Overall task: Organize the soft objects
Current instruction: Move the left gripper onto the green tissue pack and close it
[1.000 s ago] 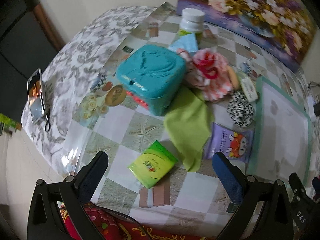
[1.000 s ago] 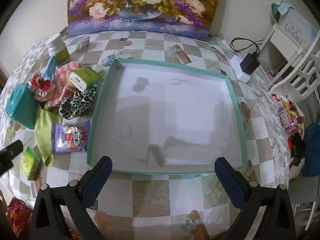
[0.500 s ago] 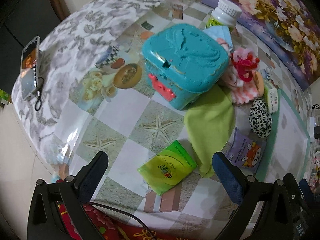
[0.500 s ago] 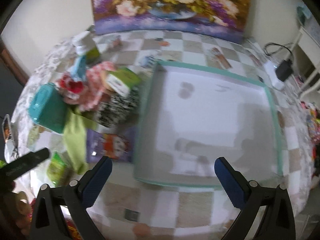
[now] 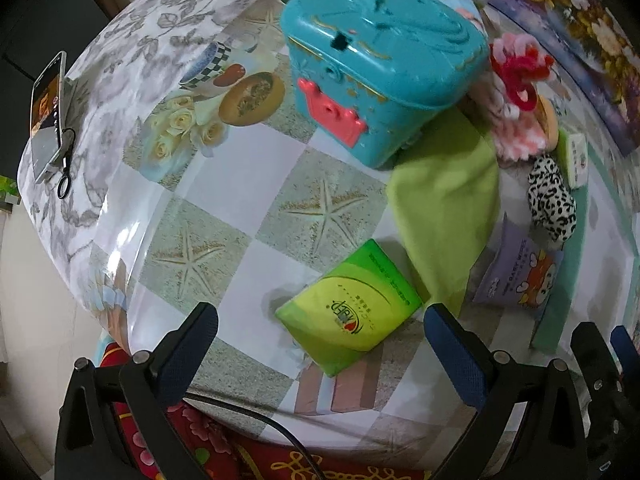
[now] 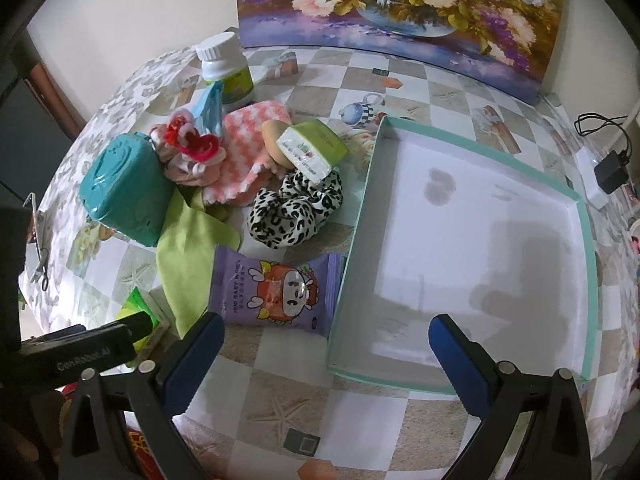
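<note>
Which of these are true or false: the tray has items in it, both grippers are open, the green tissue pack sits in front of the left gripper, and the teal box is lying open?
1. The tray already holds items. False: its white floor is bare.
2. The left gripper and the right gripper are both open and hold nothing. True.
3. The green tissue pack lies on the table just ahead of the left gripper. True.
4. The teal box is open. False: its lid is shut, with the pink latch at the front.
</note>
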Available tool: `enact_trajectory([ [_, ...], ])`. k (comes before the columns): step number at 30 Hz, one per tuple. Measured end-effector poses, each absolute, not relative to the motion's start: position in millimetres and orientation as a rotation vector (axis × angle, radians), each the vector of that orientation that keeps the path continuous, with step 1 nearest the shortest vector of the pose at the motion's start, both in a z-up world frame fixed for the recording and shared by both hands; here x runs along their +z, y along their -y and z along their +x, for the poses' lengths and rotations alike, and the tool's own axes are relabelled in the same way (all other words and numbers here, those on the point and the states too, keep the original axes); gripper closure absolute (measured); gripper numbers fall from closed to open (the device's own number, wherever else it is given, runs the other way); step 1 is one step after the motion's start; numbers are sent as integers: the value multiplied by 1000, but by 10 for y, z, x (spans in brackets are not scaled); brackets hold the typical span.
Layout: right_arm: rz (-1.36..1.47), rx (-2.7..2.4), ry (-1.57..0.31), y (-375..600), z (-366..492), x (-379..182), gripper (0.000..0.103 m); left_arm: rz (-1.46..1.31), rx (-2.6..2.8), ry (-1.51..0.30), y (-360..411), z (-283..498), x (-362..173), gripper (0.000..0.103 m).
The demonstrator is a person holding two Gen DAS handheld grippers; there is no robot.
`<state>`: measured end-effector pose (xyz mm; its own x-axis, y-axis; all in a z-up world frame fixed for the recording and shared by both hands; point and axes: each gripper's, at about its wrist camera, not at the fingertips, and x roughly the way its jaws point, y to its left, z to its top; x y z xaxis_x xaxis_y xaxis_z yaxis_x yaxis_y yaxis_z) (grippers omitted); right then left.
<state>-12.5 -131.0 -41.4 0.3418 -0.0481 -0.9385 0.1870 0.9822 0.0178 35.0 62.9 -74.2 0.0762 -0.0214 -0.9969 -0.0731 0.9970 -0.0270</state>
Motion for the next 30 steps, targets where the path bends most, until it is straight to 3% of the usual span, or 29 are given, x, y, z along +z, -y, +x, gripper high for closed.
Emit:
enact_trajectory([
  [2,129,-153,-1217,1309,-127,-424,0,-67,46,-1504,-555,307,-785,17],
  [7,129,-157,-1221,1313,-121,-437,0,-84,1,-1514,-356,305,-845,32],
  [20,145,-95,-1205,1263,-12,-494,1,-158,10,-1505,-339,398,-801,38],
  [22,160,-71,-1193,1260,29,-497,8,-173,13,-1496,-374,414,-785,39],
  [30,163,18,-1184,1139,179,-545,20,-231,9,-1492,-635,496,-763,42],
])
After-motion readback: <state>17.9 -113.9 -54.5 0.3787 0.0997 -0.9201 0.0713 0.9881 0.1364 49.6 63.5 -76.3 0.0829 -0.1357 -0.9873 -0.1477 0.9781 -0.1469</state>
